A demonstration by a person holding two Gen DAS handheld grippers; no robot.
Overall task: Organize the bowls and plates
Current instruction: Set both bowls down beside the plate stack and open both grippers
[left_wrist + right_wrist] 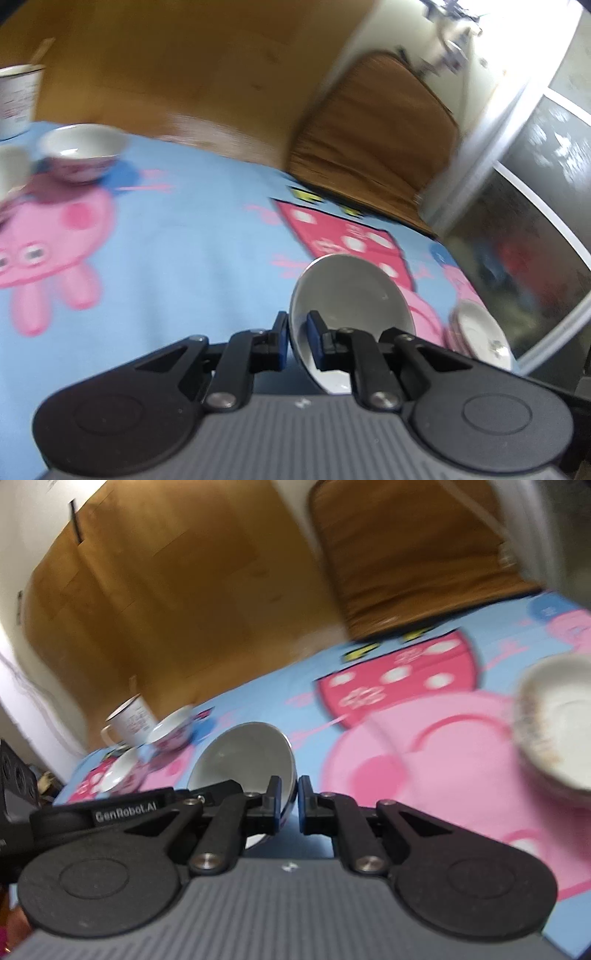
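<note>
My left gripper (297,334) is shut on the rim of a white bowl (351,291), tilted on its side above the blue cartoon tablecloth (184,240). My right gripper (289,800) is shut on the rim of another white bowl (243,760), also tilted. A stack of small plates (480,328) lies at the table's right edge; in the right wrist view it is the blurred dish (557,723) at the right. A patterned bowl (79,151) stands far left; it also shows in the right wrist view (173,727), with another bowl (118,771) beside it.
A white enamel mug (16,98) stands at the far left corner; it shows in the right wrist view (127,720). A brown wooden chair (376,140) stands beyond the table. A glass door (535,206) is at the right. The other gripper's arm (110,805) is at my left.
</note>
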